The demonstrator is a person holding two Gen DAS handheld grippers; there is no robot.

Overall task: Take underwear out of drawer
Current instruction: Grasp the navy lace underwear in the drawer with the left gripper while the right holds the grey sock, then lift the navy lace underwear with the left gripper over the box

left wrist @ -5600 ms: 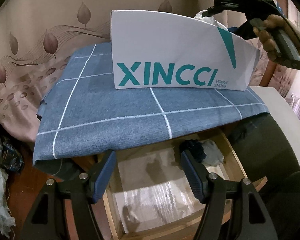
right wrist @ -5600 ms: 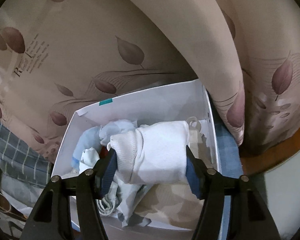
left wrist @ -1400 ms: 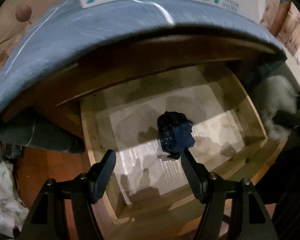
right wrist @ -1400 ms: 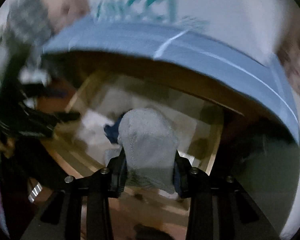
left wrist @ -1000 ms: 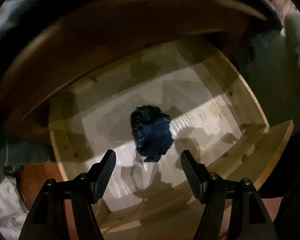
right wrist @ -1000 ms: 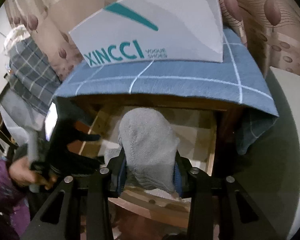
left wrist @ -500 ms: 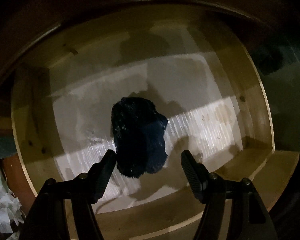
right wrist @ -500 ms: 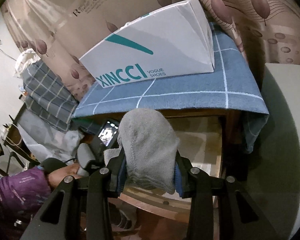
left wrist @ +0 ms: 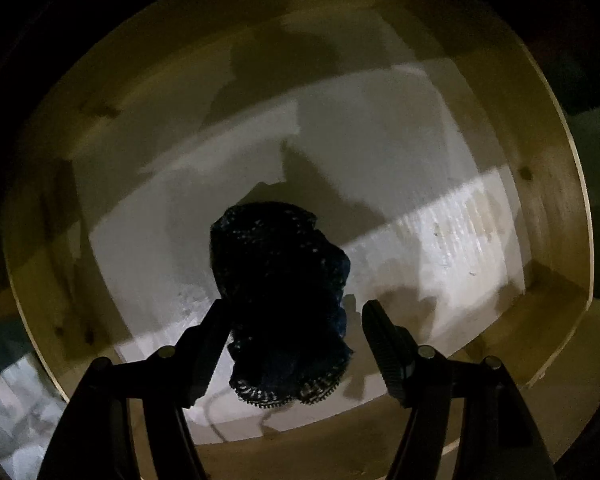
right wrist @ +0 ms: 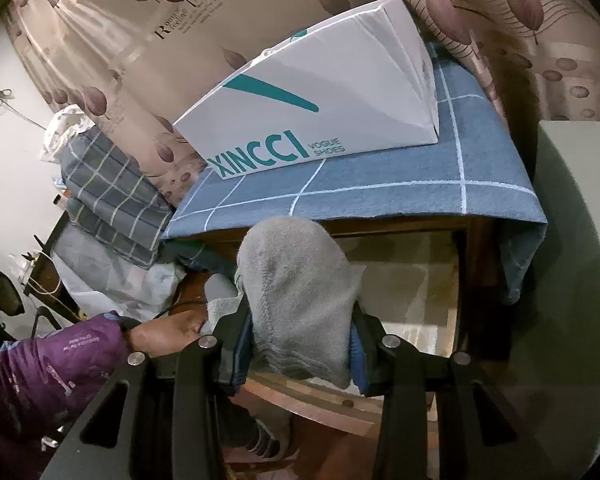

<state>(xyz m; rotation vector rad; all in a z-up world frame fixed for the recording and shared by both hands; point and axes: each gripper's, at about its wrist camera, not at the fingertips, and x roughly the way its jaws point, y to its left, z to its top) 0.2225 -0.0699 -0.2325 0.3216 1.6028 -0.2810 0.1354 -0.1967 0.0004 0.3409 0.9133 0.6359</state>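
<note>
Underwear, dark bundle [left wrist: 280, 300]: lying mid-floor of the drawer [left wrist: 556, 184]. You are straddling it with the left gripper [left wrist: 292, 332], jaws parted, not pinching. Next, by my reading: closing squarely, lifting clear. Right gripper [right wrist: 300, 344] jaws are clamping a grey garment [right wrist: 296, 288] above the drawer front.

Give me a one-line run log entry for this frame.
left tool: open, astride dark underwear in drawer, ungripped | right tool: shut on grey garment, above drawer front | next: probably close left

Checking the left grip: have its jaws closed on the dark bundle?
No: the left gripper stands open around the dark bundle, a gap showing beside one finger.
</note>
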